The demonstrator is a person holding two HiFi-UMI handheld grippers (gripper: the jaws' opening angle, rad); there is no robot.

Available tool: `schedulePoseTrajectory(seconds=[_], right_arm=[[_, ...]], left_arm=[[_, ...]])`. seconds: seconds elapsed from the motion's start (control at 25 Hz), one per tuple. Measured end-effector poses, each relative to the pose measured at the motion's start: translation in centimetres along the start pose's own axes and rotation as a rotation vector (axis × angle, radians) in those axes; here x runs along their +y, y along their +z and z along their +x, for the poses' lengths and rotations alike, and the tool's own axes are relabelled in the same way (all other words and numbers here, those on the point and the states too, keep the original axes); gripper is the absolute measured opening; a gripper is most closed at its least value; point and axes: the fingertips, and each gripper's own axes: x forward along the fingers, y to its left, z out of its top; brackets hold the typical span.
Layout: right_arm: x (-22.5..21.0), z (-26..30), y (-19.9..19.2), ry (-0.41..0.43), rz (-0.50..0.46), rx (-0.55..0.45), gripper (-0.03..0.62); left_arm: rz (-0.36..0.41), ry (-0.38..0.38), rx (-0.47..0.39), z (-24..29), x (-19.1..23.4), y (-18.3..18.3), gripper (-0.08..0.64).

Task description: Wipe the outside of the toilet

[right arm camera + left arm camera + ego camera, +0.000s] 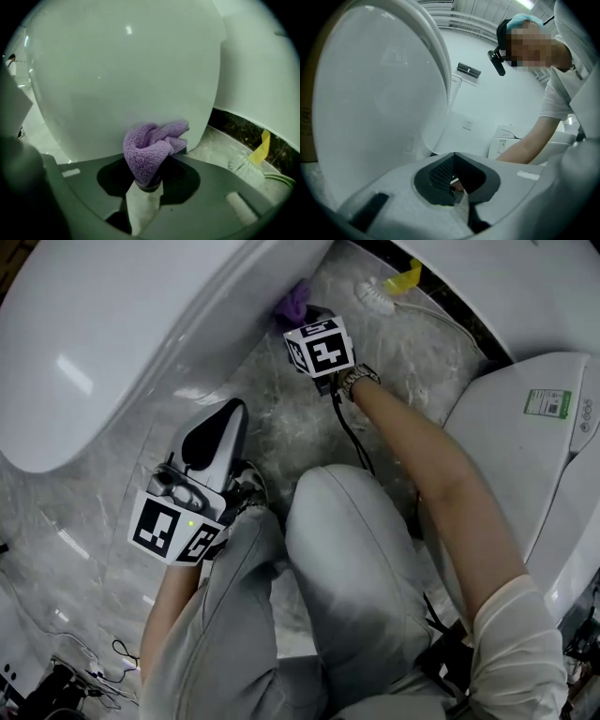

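The white toilet (112,334) fills the head view's upper left; its smooth outer bowl (122,70) takes up most of the right gripper view. My right gripper (305,320) is shut on a purple fleecy cloth (152,147), and the cloth (293,304) lies against the bowl's lower outside, close to the floor. My left gripper (228,414) is held lower, beside the person's knee, off the bowl, with its jaws together and nothing in them. In the left gripper view, that gripper (454,161) points up along the toilet's side (379,93).
A second white toilet (534,446) with a green label stands at the right. A white brush (377,298) and a yellow piece (405,277) lie on the marble floor (281,427) behind the cloth. The person's knees (356,549) fill the lower middle. Cables (84,671) lie lower left.
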Motion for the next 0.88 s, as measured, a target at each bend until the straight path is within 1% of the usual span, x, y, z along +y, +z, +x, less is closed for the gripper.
schedulePoseTrajectory(seconds=[0.08, 0.16, 0.28, 0.4, 0.44, 0.52, 0.6, 0.72, 0.76, 0.84, 0.88], right_arm=[[1.8, -0.6, -0.5, 0.041, -0.020, 0.001, 0.135], [3.1, -1.1, -0.8, 0.068, -0.019, -0.001, 0.135], [5.0, -1.7, -1.0, 0.090, 0.010, -0.004, 0.135], [7.4, -2.4, -1.5, 0.125, 0.018, 0.004, 0.135], [8.4, -2.6, -1.6, 0.145, 0.000, 0.008, 0.135], [10.3, -2.8, -2.4, 0.186, -0.066, 0.025, 0.135], [11.8, -3.0, -3.3, 0.214, -0.135, 0.042, 0.135], [13.9, -3.4, -3.7, 0.242, -0.176, 0.058, 0.135], [14.6, -3.5, -3.8, 0.251, -0.180, 0.062, 0.137], [15.6, -3.7, -3.8, 0.264, -0.186, 0.060, 0.137], [15.9, -3.8, -3.7, 0.266, -0.187, 0.055, 0.137]], left_arm=[[0.004, 0.033, -0.017, -1.1, -0.4, 0.5, 0.006], [0.020, 0.070, -0.021, -2.7, -0.6, 1.0, 0.006], [0.046, 0.116, 0.002, -5.6, -0.4, 1.7, 0.006], [0.039, 0.146, 0.025, -8.4, 0.1, 2.3, 0.006], [0.040, 0.157, 0.027, -9.3, 0.3, 2.6, 0.006], [0.051, 0.184, 0.017, -10.8, 0.8, 3.4, 0.006], [0.062, 0.219, -0.013, -11.7, 1.4, 4.3, 0.006], [0.050, 0.284, -0.063, -13.2, 2.5, 5.8, 0.006], [0.061, 0.292, -0.052, -13.8, 2.5, 5.9, 0.006], [0.120, 0.298, 0.011, -15.3, 2.1, 5.6, 0.006], [0.129, 0.312, 0.025, -16.1, 2.1, 5.6, 0.006]])
